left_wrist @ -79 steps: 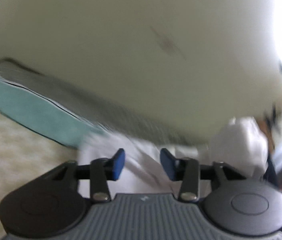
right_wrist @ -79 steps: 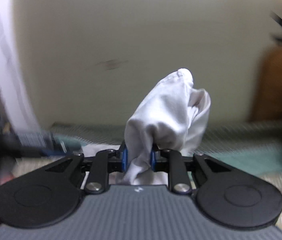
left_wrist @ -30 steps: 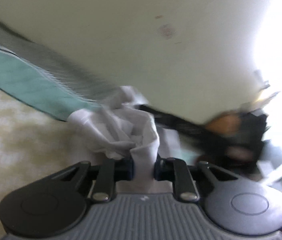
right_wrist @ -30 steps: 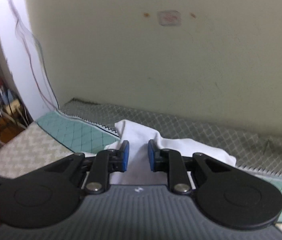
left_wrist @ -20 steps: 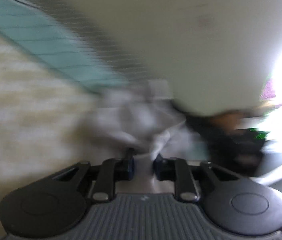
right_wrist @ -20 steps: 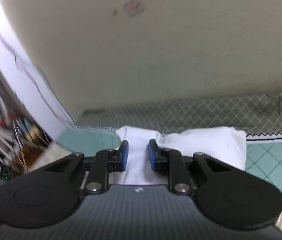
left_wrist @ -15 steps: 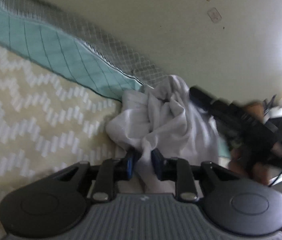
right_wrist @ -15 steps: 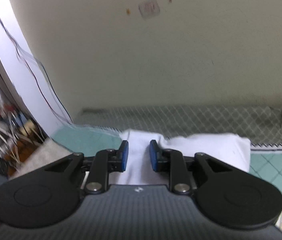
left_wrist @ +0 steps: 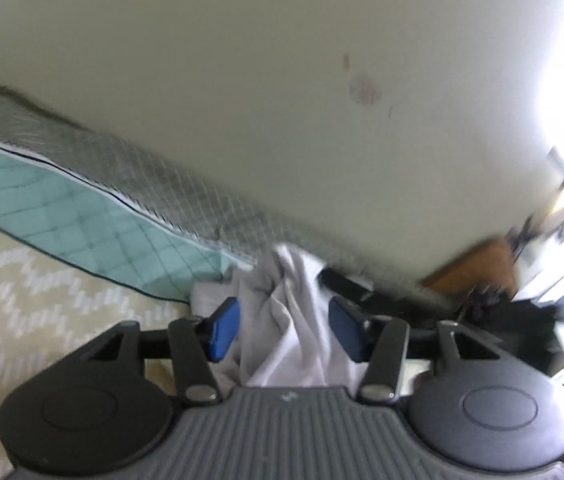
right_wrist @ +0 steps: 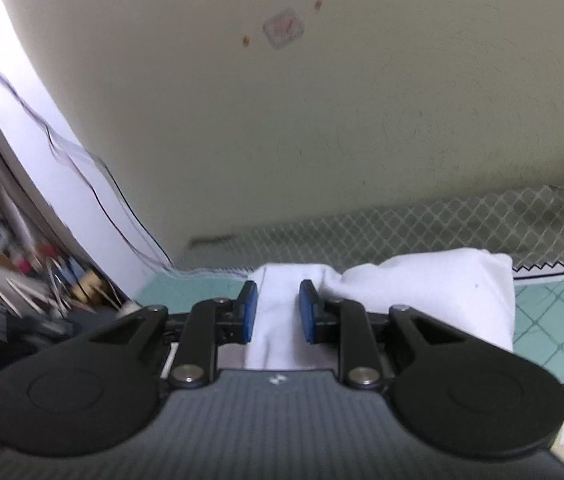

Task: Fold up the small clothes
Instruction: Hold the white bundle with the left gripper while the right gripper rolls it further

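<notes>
A small white garment (left_wrist: 290,320) lies crumpled on the patterned bedspread (left_wrist: 41,304) near the wall. My left gripper (left_wrist: 285,334) is over it and its jaws are opening. A raised bunch of the cloth stands between the blue pads (left_wrist: 223,334), which no longer squeeze it. In the right wrist view the same garment (right_wrist: 434,292) lies flatter, one lobe spread to the right. My right gripper (right_wrist: 277,312) is shut on a strip of the cloth that fills the gap between its pads (right_wrist: 247,312).
A teal quilted band (left_wrist: 81,224) and a grey diamond-patterned edge (right_wrist: 442,220) run along the pale wall (right_wrist: 322,120). Cables and clutter (right_wrist: 41,272) sit off the bed's left end in the right wrist view. A brown object (left_wrist: 478,268) and dark things lie at the right in the left wrist view.
The left jaws, clamped on the bunched cloth a second ago, have spread apart and let it go. The right gripper has kept its hold while its view rolled and shifted slightly.
</notes>
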The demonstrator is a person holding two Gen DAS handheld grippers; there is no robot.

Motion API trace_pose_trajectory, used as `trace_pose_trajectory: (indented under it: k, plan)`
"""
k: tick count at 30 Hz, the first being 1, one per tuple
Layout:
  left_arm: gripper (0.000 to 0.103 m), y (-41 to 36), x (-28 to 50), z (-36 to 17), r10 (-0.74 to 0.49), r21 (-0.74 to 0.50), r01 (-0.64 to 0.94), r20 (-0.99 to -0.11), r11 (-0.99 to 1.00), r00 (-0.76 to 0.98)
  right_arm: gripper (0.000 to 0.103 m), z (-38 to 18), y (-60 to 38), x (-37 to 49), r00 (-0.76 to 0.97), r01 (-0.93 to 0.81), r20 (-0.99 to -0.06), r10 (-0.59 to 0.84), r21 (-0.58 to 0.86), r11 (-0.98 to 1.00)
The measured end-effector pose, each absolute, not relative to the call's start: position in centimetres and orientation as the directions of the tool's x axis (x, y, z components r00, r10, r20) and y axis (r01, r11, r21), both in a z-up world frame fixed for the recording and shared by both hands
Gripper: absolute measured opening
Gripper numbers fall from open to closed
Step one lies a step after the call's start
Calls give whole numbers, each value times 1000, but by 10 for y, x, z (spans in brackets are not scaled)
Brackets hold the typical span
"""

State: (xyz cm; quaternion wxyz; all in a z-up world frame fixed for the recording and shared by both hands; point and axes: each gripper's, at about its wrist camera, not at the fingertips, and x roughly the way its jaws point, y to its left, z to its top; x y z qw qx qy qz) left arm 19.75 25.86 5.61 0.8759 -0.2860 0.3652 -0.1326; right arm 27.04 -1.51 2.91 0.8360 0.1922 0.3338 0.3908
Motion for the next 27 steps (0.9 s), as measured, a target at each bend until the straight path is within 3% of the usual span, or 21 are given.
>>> trace_pose_trajectory:
  k: [1,4,9,17,19,22,23,26,27]
  plan:
    - [46,253,206,51,-456,-595,28,-583,803,673,27,31,-21,270,489,-517,-399,776,583,626]
    - [5,240,220,29,-447,-583,-7,-631,812,634,26,29,-29,273,508,-497,-397,765,590,636]
    - [5,270,183,21,-377,-676,-101,-521,729,766,22,21,-28,277,485,-502,-414,771,590,632]
    - [7,272,177,-10,-347,-699,-207,-562,685,751,27,39,1,261,467,-609,-434,770,473,637]
    - [8,273,179,-15,-348,-702,-208,-560,681,752,26,40,22,260,412,-647,-483,772,442,621]
    - [10,273,179,-11,-319,-682,-213,-564,699,761,14,13,56,279,325,-604,-629,706,437,667]
    - [15,274,179,-11,-291,-663,-229,-577,713,763,1,6,57,287,324,-577,-629,707,461,674]
    - [21,279,183,-18,-308,-669,-239,-590,703,746,1,5,51,296,298,-525,-622,724,527,668]
    - [23,281,181,-15,-318,-684,-236,-580,690,750,5,10,45,290,306,-533,-610,731,526,663]
